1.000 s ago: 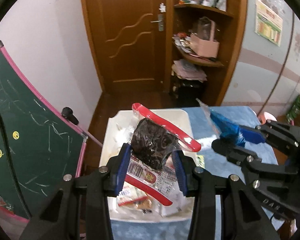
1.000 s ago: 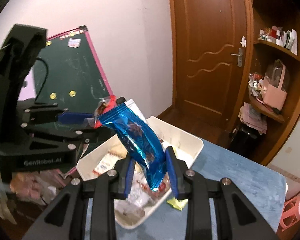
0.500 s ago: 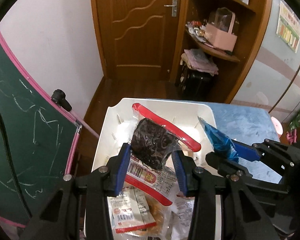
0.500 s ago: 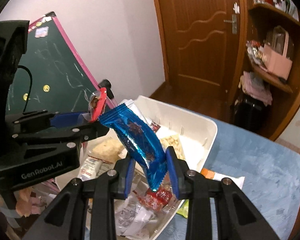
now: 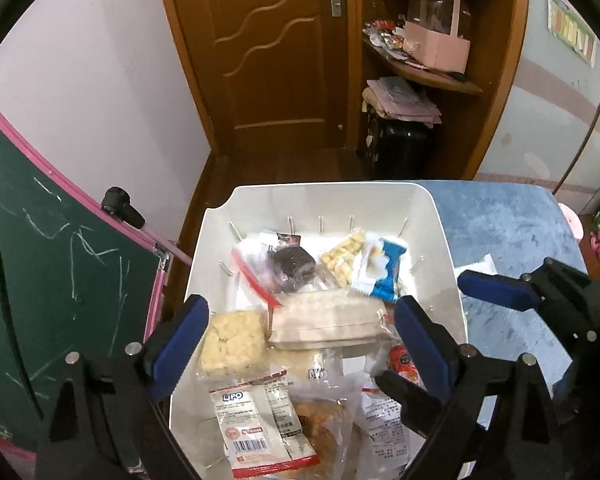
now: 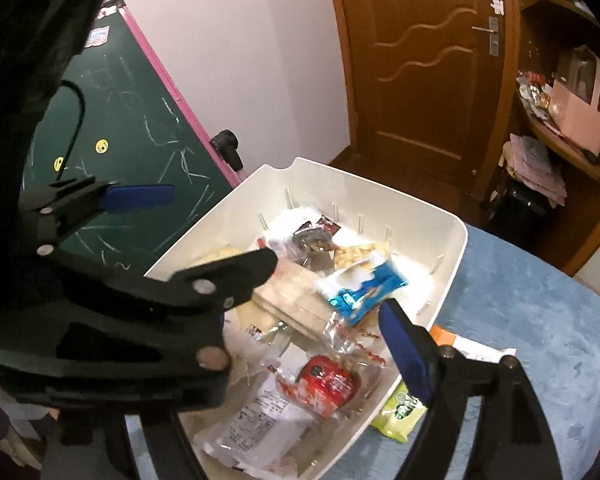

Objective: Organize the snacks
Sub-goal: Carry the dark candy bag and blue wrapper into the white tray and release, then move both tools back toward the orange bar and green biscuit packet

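Observation:
A white plastic bin point(image 5: 436, 220) point(image 6: 456, 248) on a blue cloth holds several snack packets. The dark chocolate snack in clear red-edged wrap point(image 5: 290, 266) point(image 6: 310, 240) lies at the bin's far end. The blue packet point(image 5: 386, 270) point(image 6: 360, 286) lies beside it. My left gripper point(image 5: 300, 340) hovers open and empty above the bin's near half. My right gripper point(image 6: 312, 340) is open and empty over the bin's right side; its left finger is hidden behind the left gripper's body. It also shows in the left wrist view point(image 5: 460, 328).
A green packet point(image 6: 398, 412) and an orange-white packet point(image 6: 472, 346) lie on the blue cloth point(image 5: 512, 232) right of the bin. A green chalkboard with pink frame point(image 5: 40, 264) stands left. A wooden door point(image 5: 272, 52) and shelves point(image 5: 424, 68) are behind.
Both grippers have opened and let go: the dark snack and the blue packet have dropped into the bin. Both grippers have tilted down and moved closer over the bin.

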`<state>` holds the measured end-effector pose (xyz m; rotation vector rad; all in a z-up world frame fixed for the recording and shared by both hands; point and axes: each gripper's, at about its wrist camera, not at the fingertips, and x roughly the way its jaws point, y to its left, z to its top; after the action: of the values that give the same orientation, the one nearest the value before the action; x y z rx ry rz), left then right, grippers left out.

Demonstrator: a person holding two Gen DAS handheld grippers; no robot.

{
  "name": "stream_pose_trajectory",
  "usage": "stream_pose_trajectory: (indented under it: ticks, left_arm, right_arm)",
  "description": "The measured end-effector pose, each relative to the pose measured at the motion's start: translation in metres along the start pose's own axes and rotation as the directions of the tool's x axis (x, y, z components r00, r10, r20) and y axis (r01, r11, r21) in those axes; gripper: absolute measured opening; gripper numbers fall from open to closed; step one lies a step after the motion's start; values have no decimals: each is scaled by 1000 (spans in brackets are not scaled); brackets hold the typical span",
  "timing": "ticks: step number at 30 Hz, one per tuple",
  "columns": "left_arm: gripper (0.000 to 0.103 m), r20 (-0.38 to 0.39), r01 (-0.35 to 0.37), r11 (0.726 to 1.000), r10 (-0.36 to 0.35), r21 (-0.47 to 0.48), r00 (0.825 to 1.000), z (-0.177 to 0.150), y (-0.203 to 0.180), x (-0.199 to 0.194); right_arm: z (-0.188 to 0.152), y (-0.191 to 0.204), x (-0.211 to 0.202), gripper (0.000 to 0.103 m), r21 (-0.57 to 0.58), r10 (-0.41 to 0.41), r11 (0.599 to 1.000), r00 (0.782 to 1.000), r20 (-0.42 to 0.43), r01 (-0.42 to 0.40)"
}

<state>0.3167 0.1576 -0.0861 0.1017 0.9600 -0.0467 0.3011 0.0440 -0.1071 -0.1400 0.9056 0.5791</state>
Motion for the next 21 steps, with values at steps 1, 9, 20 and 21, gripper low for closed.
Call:
stream_pose_trajectory:
  ticks: [1,9,20,21]
  left_arm:
    - [93,4,-2,1000,2,2,1000,0,-2,-1]
    - [93,8,7,1000,-7,1,1000,0,-9,-12]
    - [93,27,-6,999,4,47,1000,-3,-37,-51]
    - [93,32,-5,999,3,52,999,-3,-41,-56]
  right_arm:
    - [-1,1,-3,81,-14,-9,1000,1000,6,9]
    - [-11,-8,-25,81,-20,-9,1000,1000,25,10]
    - [-28,-38,-73,80,42,-29,999,997,73,26]
    - [-29,-41,-78,80,45,-36,998,996,79,33]
